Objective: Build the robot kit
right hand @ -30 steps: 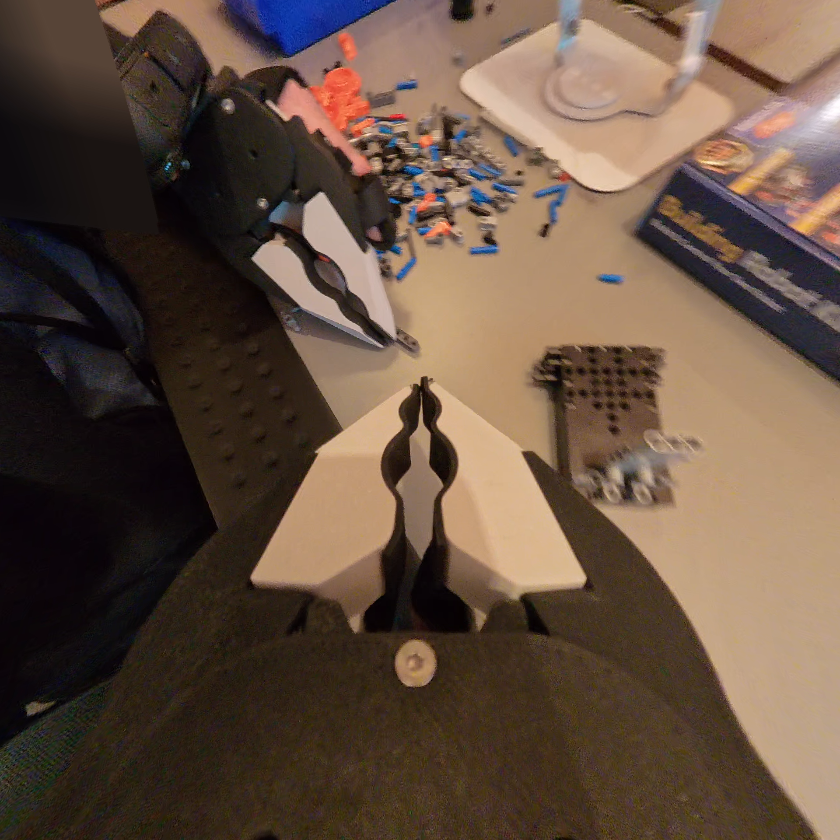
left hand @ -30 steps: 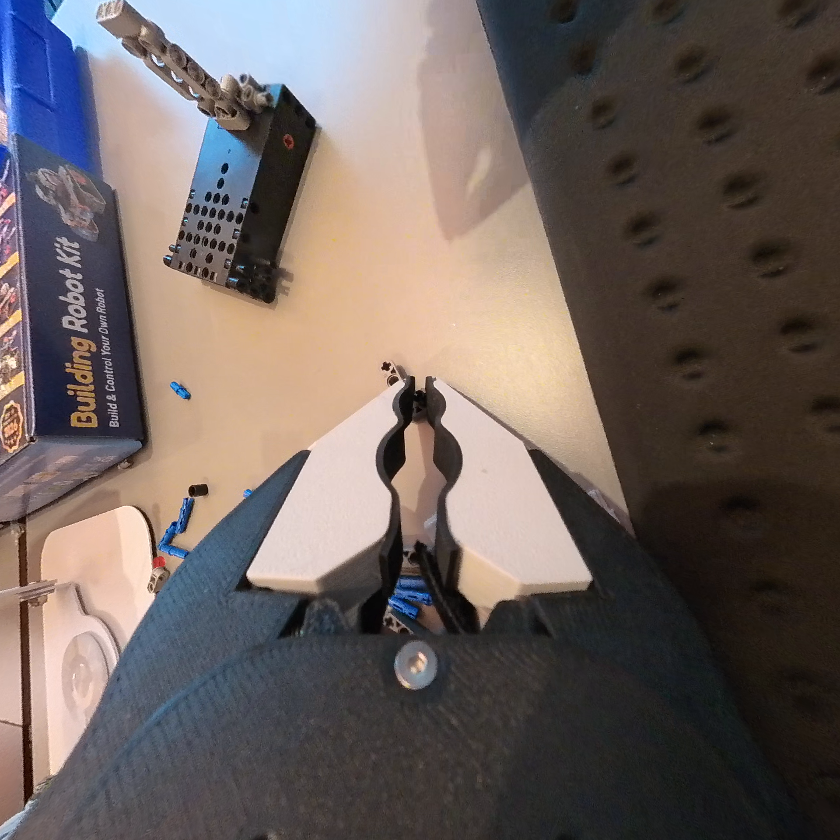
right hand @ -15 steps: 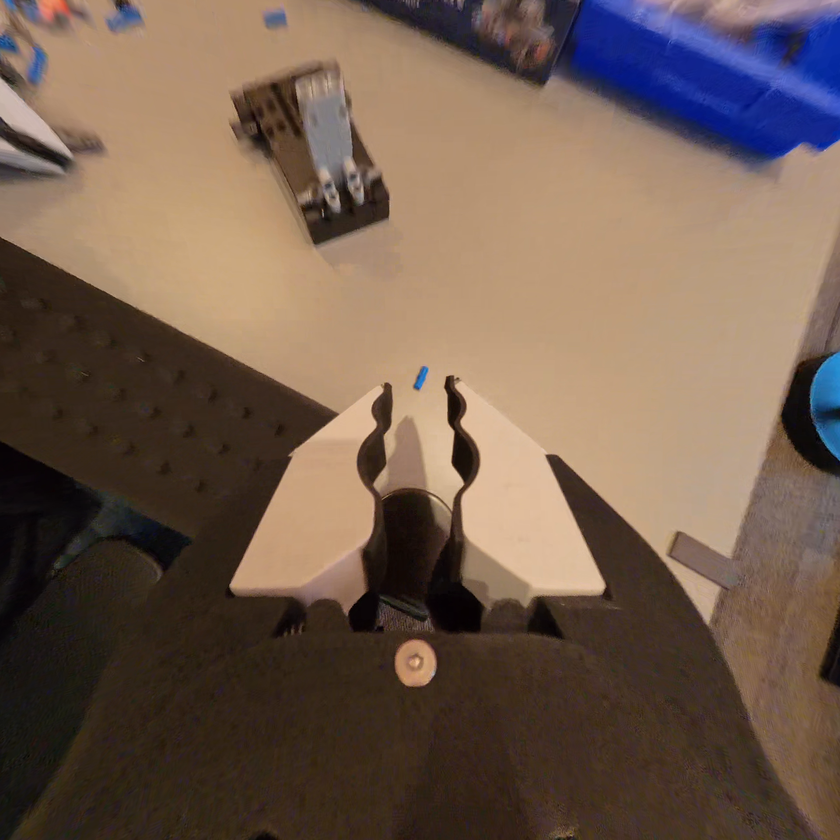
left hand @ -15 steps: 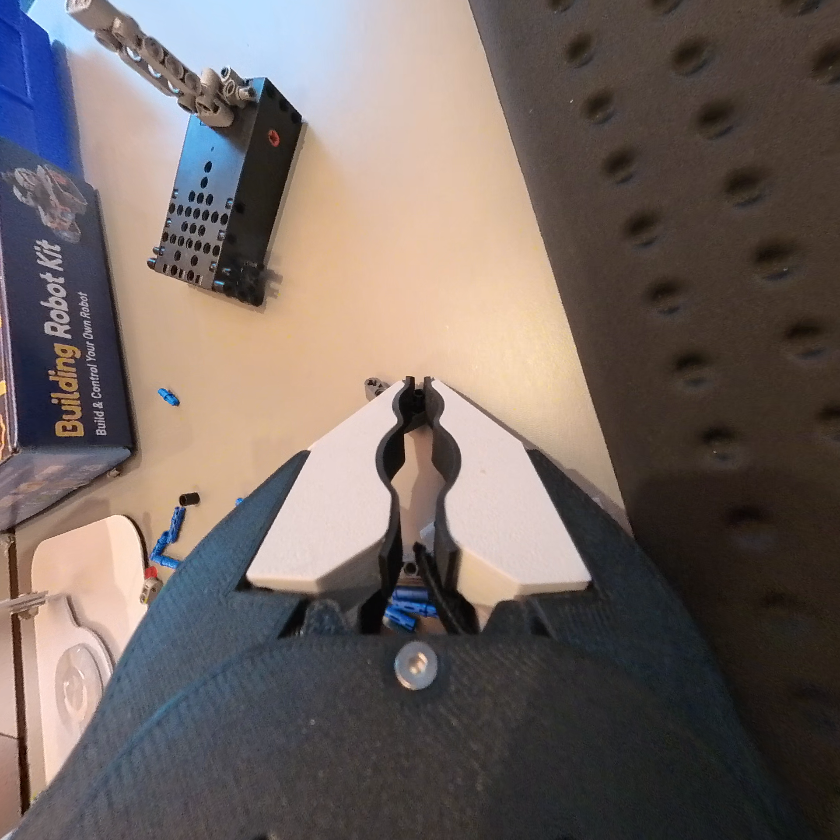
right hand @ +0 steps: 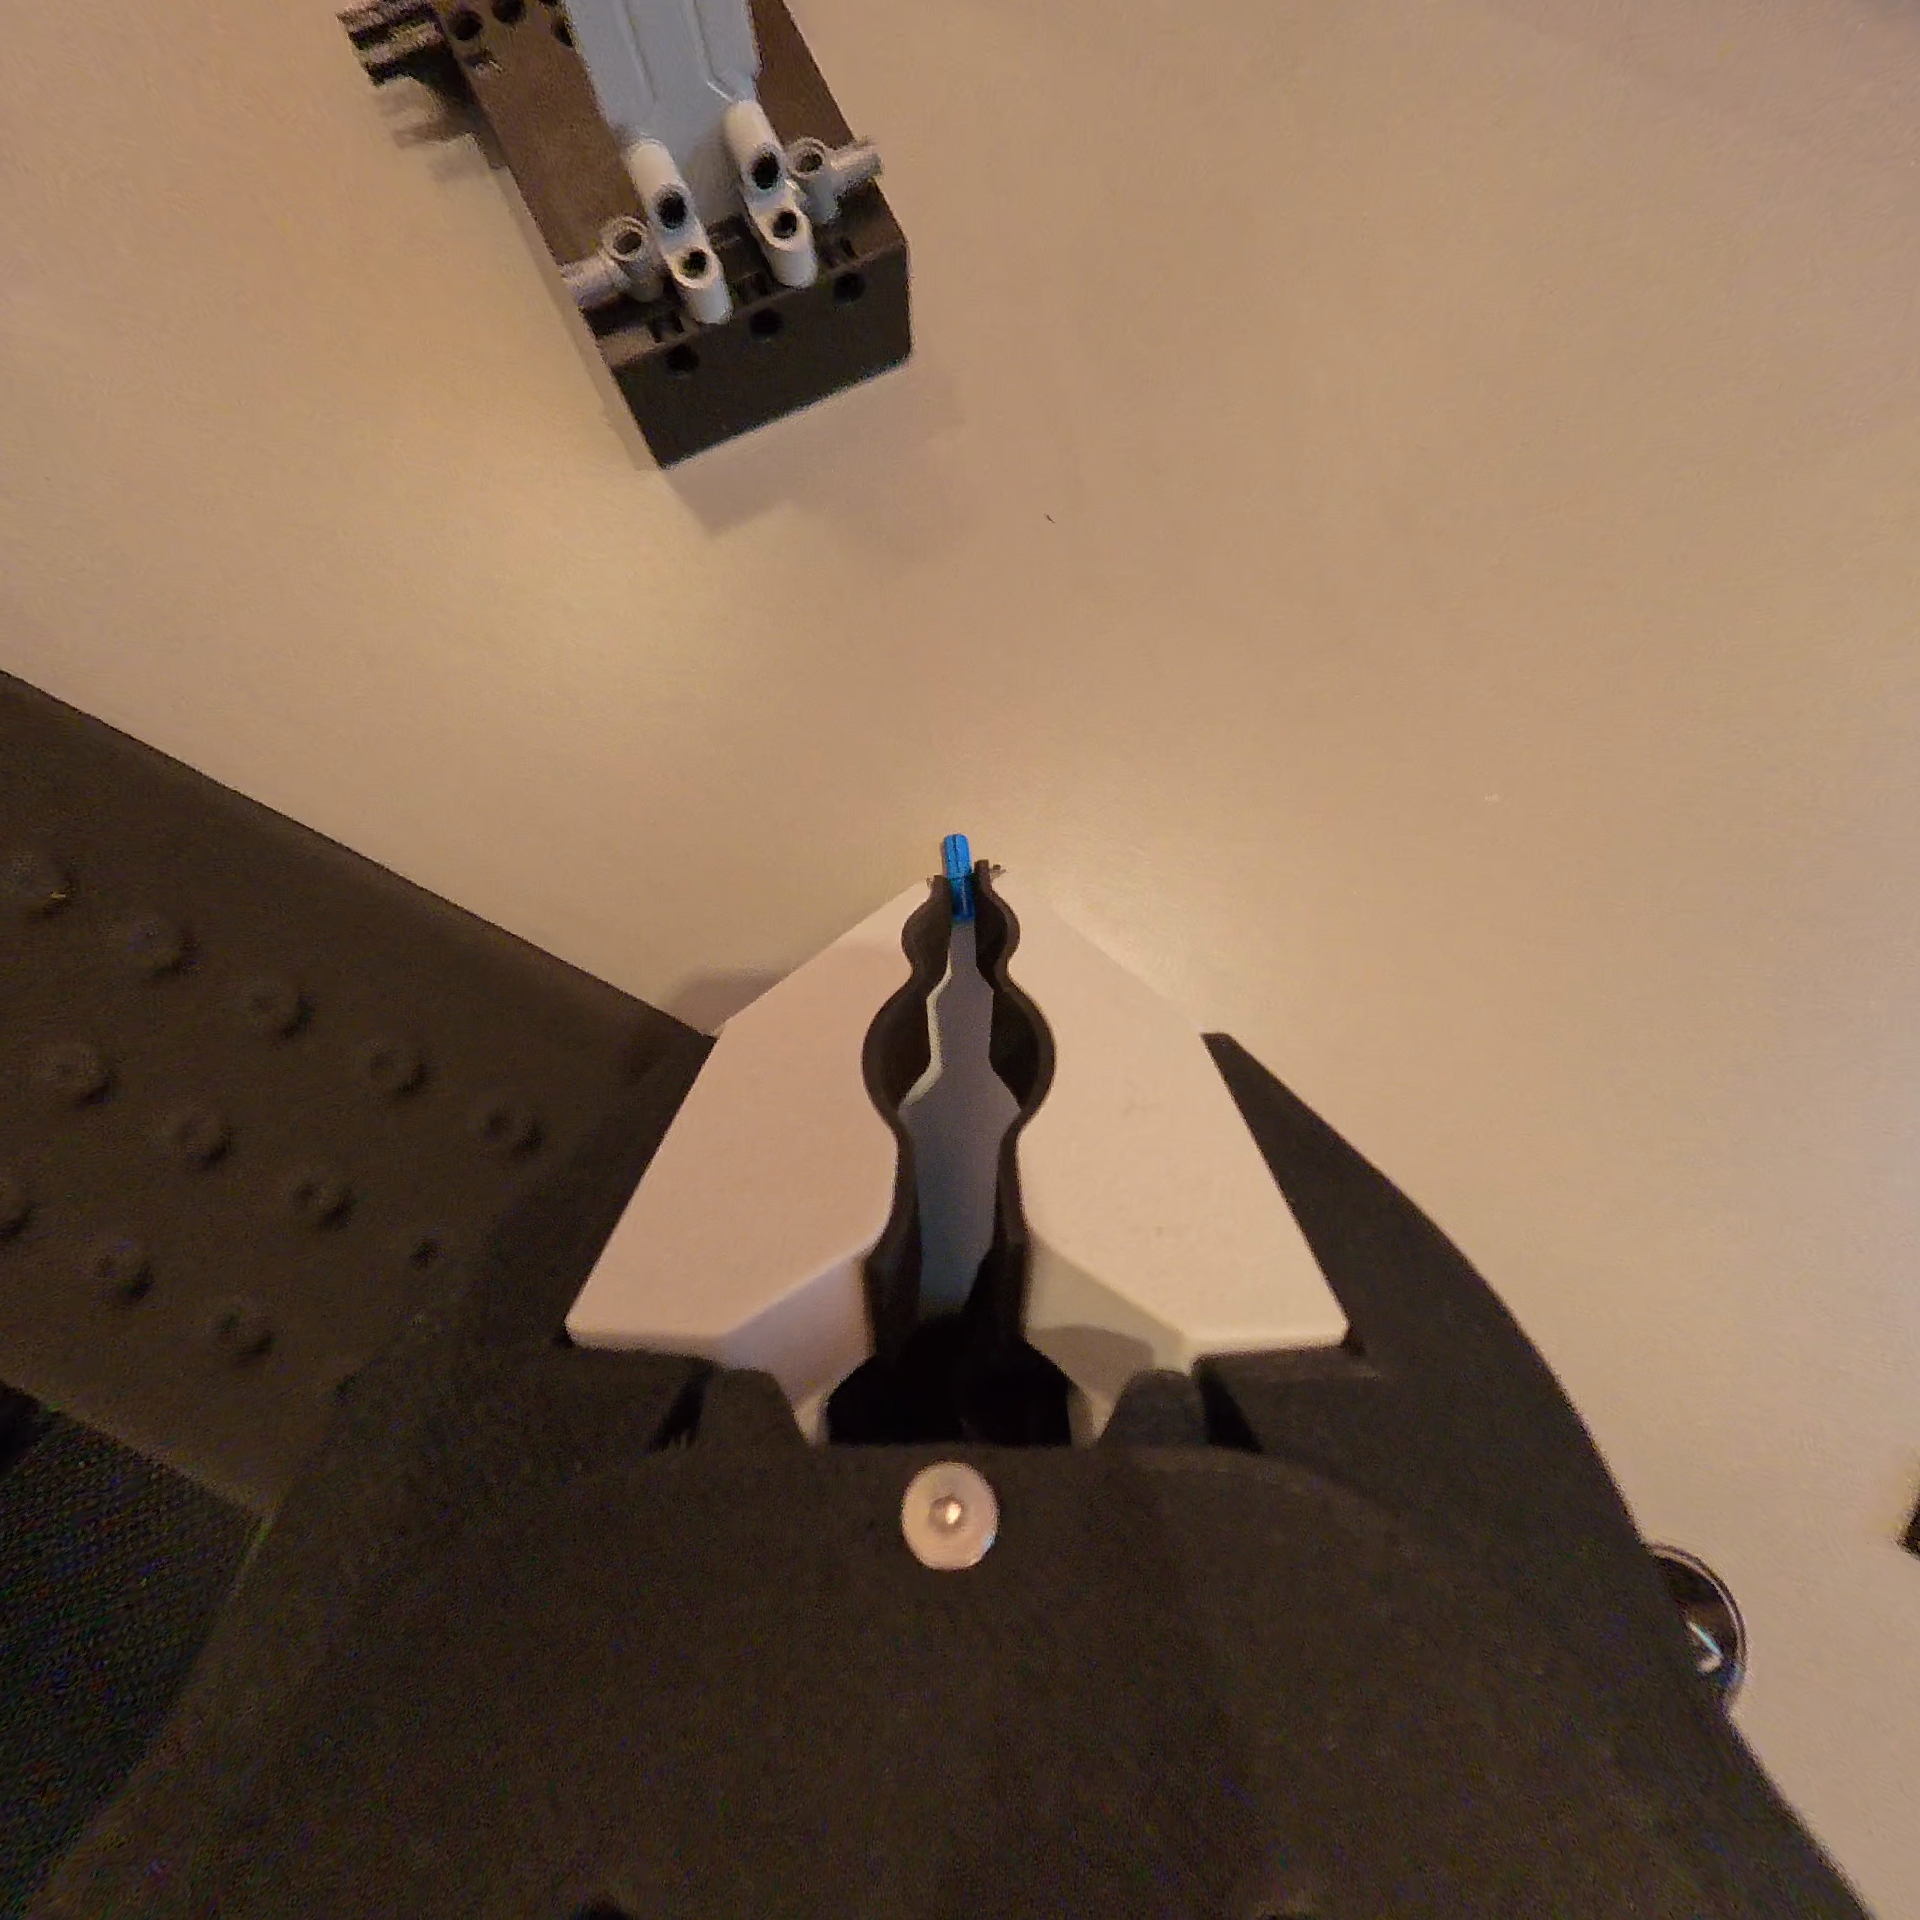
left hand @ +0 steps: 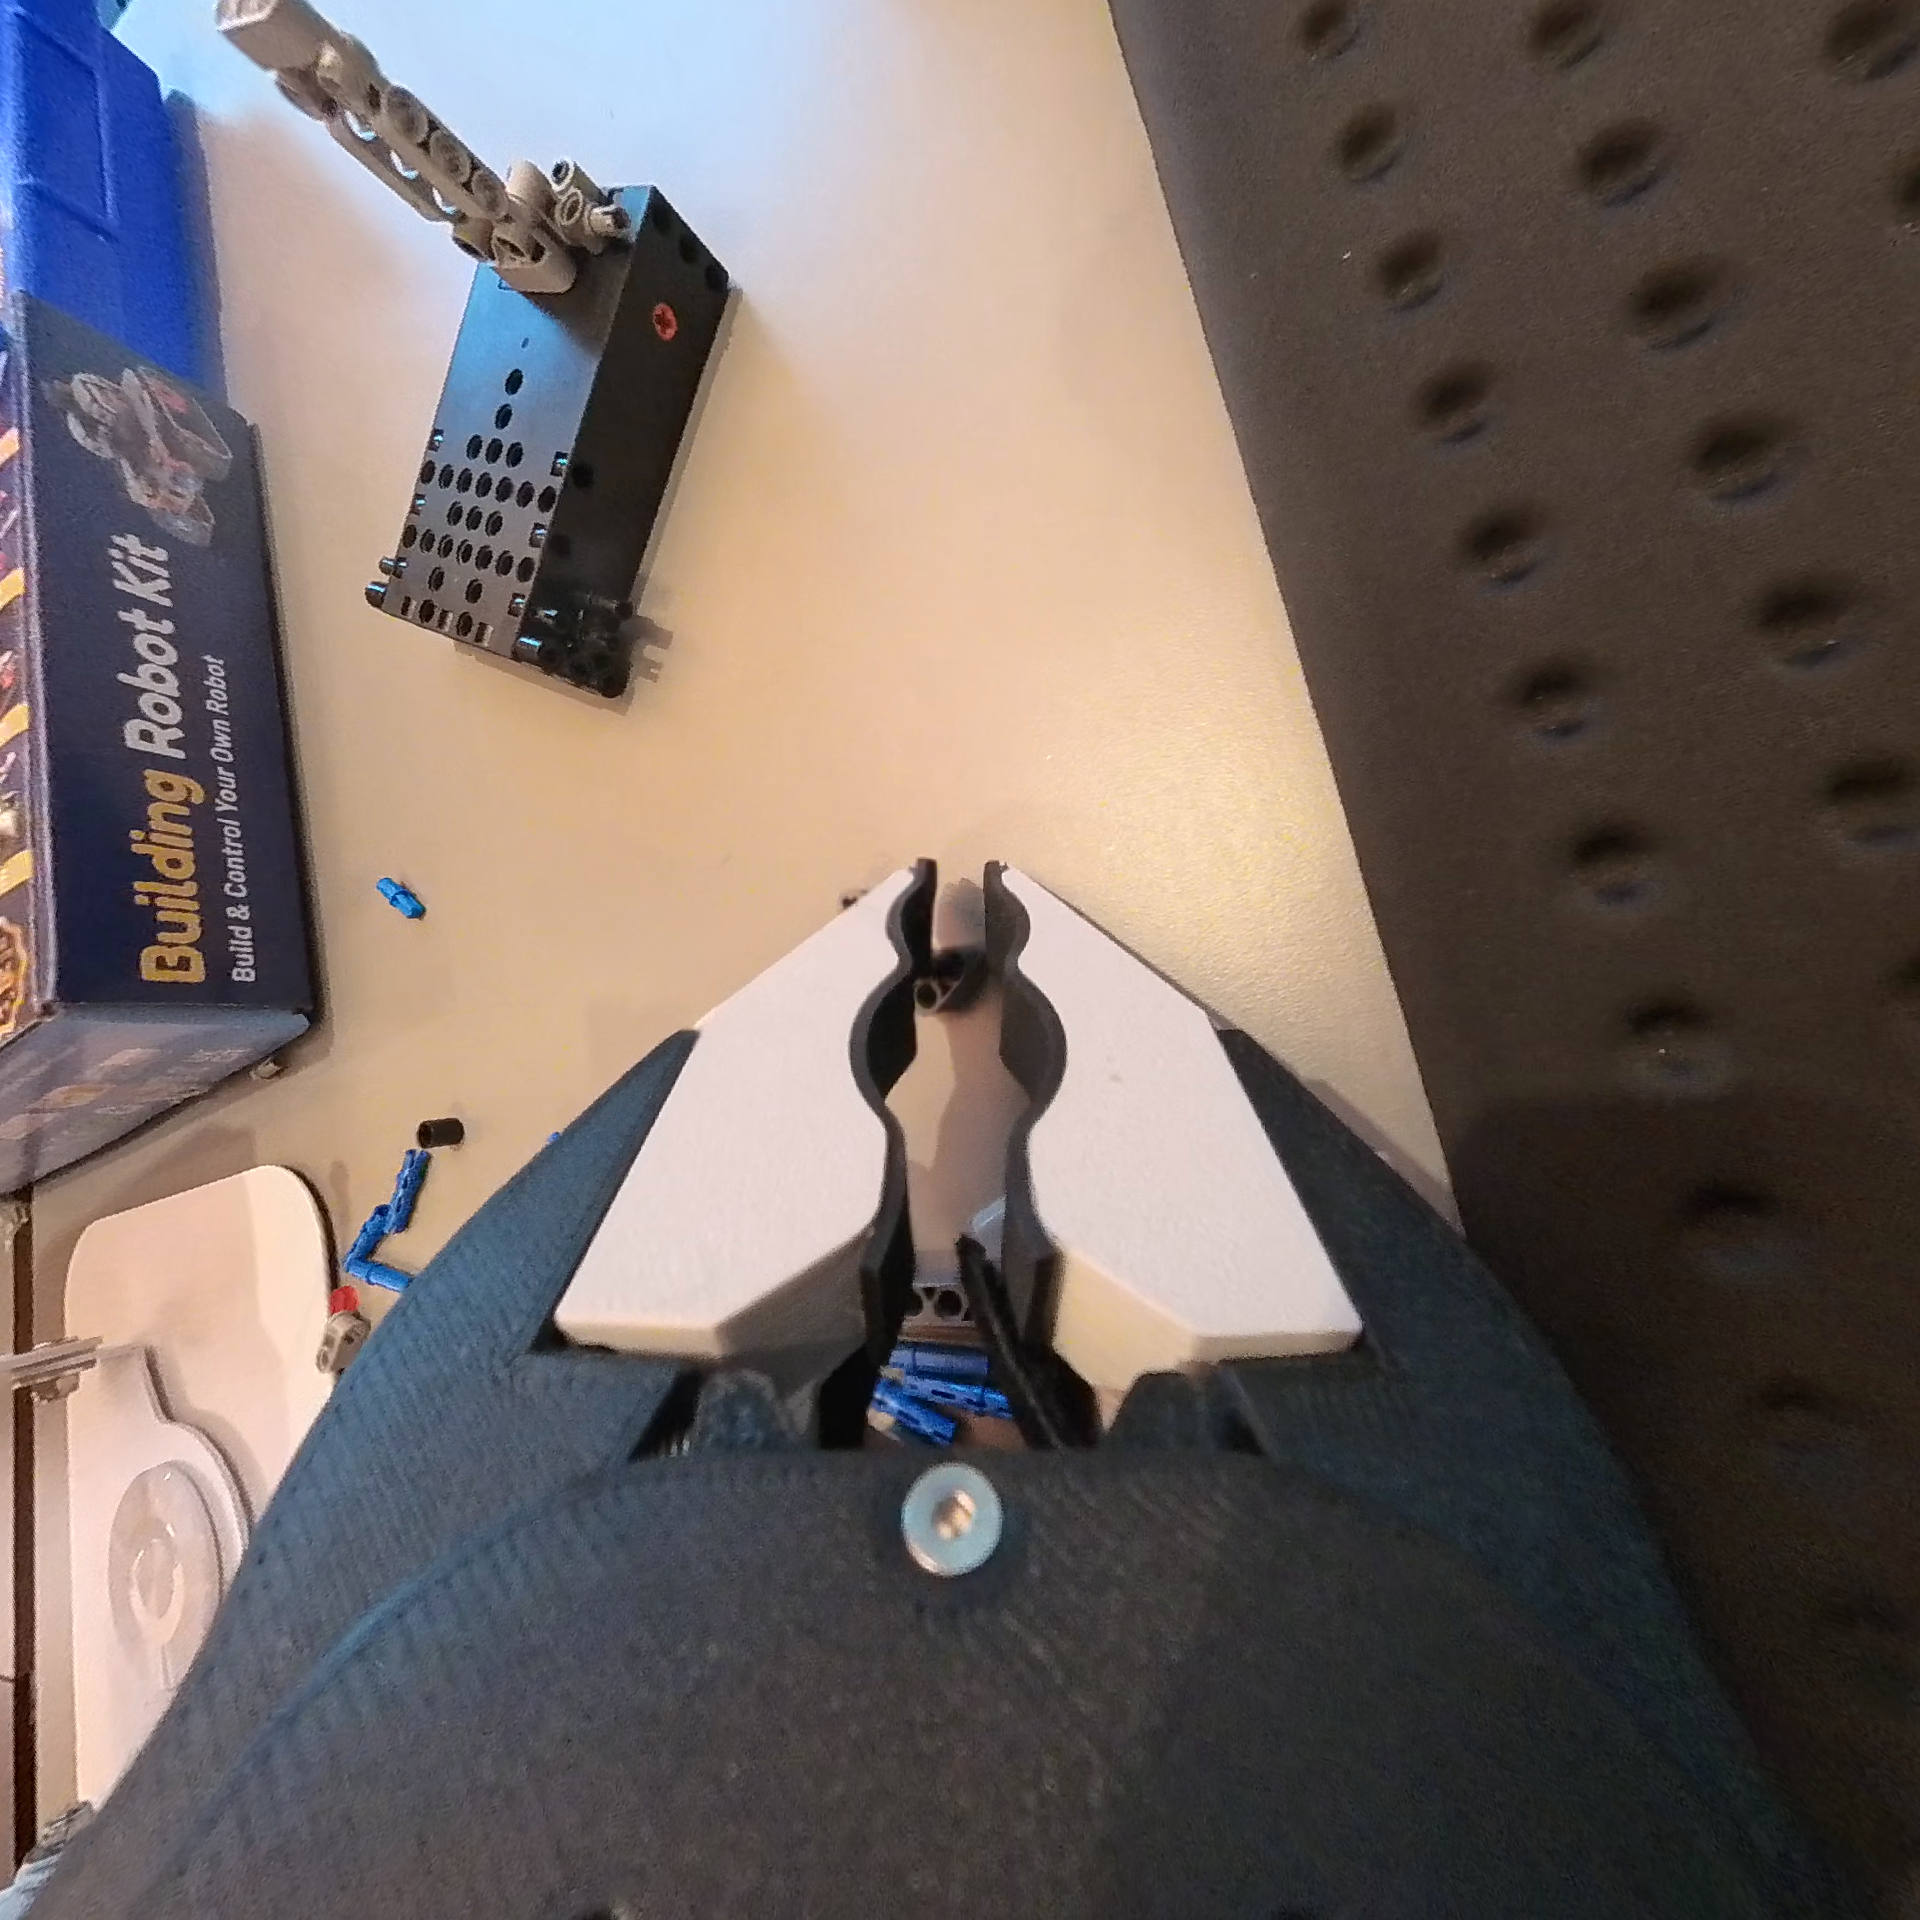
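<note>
My left gripper (left hand: pixel 958 868) hangs over the beige table (left hand: pixel 935 520) near its edge. Its jaws stand narrowly apart with a small grey and black connector piece (left hand: pixel 943 982) caught between them. My right gripper (right hand: pixel 961 883) is shut on a small blue pin (right hand: pixel 956 862), which sticks out past its tips just above the table (right hand: pixel 1351 520). A black perforated block (left hand: pixel 561 447) with a grey holed beam (left hand: pixel 405 156) attached lies ahead of the left gripper. It also shows at the top of the right wrist view (right hand: pixel 727 343), with grey connectors (right hand: pixel 717 218) on top.
A dark dimpled foam mat (left hand: pixel 1610 623) borders the table, and also shows in the right wrist view (right hand: pixel 208 1039). On the left lie a dark blue kit box (left hand: pixel 156 727), a blue bin (left hand: pixel 73 177), a white stand base (left hand: pixel 177 1403) and loose blue pins (left hand: pixel 400 899). Spacing between my two grippers at the tips: around 25 cm. It is some 12 cm from my left tips to the black perforated block (left hand: pixel 561 447). It turns up in the right wrist view (right hand: pixel 499 85) as well.
My right gripper swung from the parts pile to a lone blue pin, opened around it, and is now shut on it. My left gripper's jaws have parted slightly around its piece.
</note>
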Motion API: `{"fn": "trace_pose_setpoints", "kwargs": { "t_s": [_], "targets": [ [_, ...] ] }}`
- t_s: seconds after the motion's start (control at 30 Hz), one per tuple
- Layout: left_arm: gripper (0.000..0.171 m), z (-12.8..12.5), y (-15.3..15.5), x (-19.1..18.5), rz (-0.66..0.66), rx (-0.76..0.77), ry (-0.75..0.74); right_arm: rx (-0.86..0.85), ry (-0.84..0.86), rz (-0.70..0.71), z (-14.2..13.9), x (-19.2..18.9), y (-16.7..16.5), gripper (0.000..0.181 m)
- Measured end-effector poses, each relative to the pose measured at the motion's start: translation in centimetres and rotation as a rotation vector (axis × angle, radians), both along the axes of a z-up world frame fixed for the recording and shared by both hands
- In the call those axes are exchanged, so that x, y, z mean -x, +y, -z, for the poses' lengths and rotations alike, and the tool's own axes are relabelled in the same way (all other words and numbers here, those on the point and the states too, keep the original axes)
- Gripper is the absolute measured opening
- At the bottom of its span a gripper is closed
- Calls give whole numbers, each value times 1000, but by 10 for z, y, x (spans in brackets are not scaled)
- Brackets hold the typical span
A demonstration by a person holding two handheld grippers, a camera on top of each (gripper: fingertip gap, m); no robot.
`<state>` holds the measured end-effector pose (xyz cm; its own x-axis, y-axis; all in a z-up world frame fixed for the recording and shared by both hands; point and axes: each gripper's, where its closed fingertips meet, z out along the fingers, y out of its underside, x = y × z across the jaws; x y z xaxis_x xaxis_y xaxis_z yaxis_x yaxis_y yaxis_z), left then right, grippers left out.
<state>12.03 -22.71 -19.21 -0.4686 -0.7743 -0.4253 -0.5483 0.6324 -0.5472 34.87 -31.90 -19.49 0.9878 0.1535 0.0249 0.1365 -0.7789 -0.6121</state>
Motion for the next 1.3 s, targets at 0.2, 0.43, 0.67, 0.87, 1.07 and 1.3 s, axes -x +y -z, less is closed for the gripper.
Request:
{"fn": "trace_pose_setpoints", "kwargs": {
  "t_s": [0.2, 0.43, 0.67, 0.87, 1.07, 1.3],
  "targets": [
    [17, -18, 0, -3, 0, 24, -83, -114, 135, -257, -41, 88, 30, 2],
    [18, -76, -5, -15, 41, -146, -385, -142, 472, -611, -74, 217, 71, 3],
    [11, -80, -4, -5, 88, -160, -400, -139, 569, -626, -78, 229, 85, 1],
    [22, -72, -8, -7, 136, -231, -377, -106, 579, -657, -79, 231, 85, 0],
    [15, -72, 7, 2, 113, -244, -353, -52, 544, -680, -69, 236, 87, 0],
    [5, -117, 81, 43, -140, -68, -459, -80, 514, -689, -62, 242, 92, 0]
  ]
}}
